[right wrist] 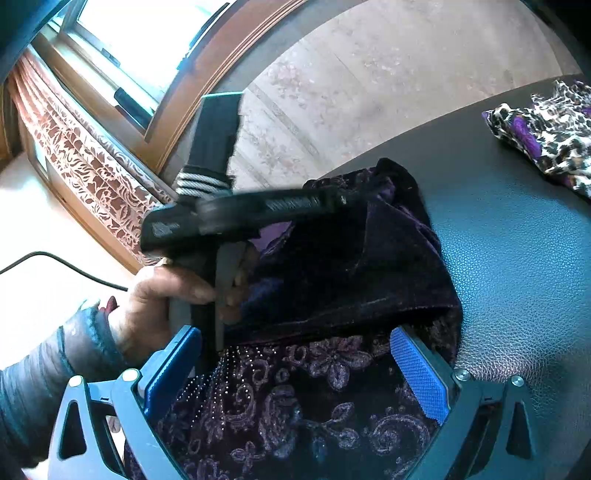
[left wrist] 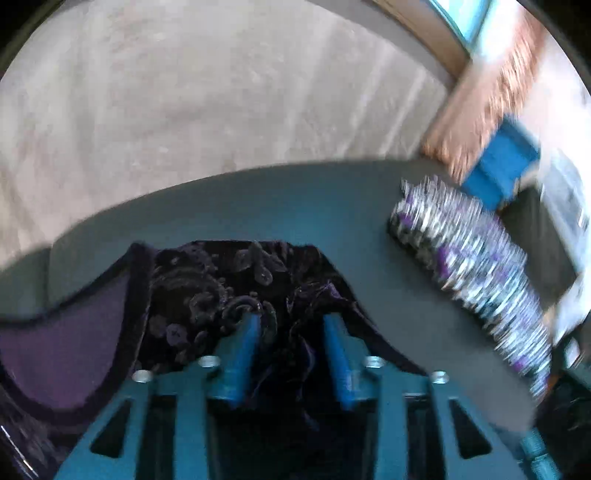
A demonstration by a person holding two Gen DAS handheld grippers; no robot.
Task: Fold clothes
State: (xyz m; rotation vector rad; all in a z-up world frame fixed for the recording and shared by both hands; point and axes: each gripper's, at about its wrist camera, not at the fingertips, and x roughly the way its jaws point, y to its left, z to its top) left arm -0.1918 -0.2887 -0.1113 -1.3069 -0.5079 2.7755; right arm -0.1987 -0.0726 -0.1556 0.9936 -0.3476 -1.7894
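A dark purple velvet garment (left wrist: 207, 291) with a raised floral pattern lies on a dark leather surface (left wrist: 295, 206); it also shows in the right wrist view (right wrist: 332, 266). My left gripper (left wrist: 291, 317) has its blue pads apart, with bunched velvet between them. My right gripper (right wrist: 295, 354) is open wide over the patterned part of the garment (right wrist: 295, 402). The left gripper's black body (right wrist: 236, 218) and the hand holding it (right wrist: 162, 295) show in the right wrist view, pressed against a folded-over flap of velvet.
A folded leopard-print cloth with purple patches (left wrist: 476, 258) lies on the same surface to the right, also in the right wrist view (right wrist: 550, 133). A beige patterned carpet (left wrist: 184, 92) lies beyond the edge. A patterned curtain (right wrist: 85, 162) and window (right wrist: 147, 33) stand at left.
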